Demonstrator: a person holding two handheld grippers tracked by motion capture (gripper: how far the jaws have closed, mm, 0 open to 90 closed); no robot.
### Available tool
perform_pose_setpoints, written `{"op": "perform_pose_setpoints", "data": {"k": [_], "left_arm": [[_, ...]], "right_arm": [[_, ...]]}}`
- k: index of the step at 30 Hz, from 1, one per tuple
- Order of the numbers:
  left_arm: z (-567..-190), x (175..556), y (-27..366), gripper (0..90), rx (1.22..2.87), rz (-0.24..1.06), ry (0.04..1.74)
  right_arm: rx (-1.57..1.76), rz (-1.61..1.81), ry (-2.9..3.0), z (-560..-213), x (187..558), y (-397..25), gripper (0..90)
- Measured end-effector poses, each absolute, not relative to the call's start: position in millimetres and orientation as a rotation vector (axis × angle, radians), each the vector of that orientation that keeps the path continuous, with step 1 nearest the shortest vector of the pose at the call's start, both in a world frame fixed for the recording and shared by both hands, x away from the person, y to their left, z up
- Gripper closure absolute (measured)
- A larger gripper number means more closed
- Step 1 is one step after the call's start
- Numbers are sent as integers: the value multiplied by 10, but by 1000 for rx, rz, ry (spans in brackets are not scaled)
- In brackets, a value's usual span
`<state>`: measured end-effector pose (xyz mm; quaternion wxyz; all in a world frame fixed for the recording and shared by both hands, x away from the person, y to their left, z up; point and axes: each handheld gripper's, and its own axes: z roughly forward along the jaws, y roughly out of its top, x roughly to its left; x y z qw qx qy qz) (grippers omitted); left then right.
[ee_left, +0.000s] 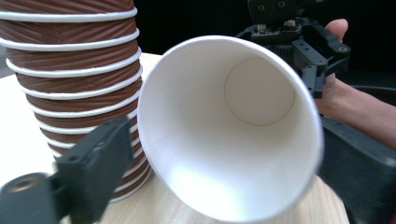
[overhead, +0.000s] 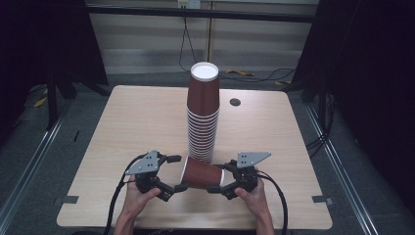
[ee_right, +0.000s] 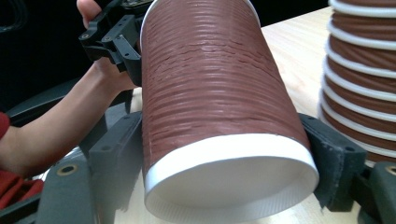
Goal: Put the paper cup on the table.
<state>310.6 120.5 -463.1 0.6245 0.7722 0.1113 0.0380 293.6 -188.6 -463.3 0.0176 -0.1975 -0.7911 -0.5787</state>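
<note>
I see light wood table [overhead: 127,122] on grey floor [overhead: 29,161], pale panelled wall [overhead: 147,39] behind, dark curtains [overhead: 377,98] flanking, cables [overhead: 264,76] trailing.

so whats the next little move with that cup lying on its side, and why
Probably close the left tongs on the loose cup's rim: the right tongs pinch its base end, while the left jaws sit either side of the open mouth, seemingly not gripping. The stack stands just behind.
</note>
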Motion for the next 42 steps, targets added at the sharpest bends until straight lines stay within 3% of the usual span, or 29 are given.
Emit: {"op": "perform_pose_setpoints", "data": {"k": [2,15,42], "left_arm": [[-4630,3124,1182,0,1773,83,255],[-4638,3178,998,0,1805,18,187],[-4620,3170,968,45,1799,-37,162]], "right_arm": [[-607,-1796,-2457,-4635,2938,-1873,226],[-575,-1767,-2482,-4620,2942,-1831,225],[-512,-1758,-2451,-4664,2969,-1820,214]]}}
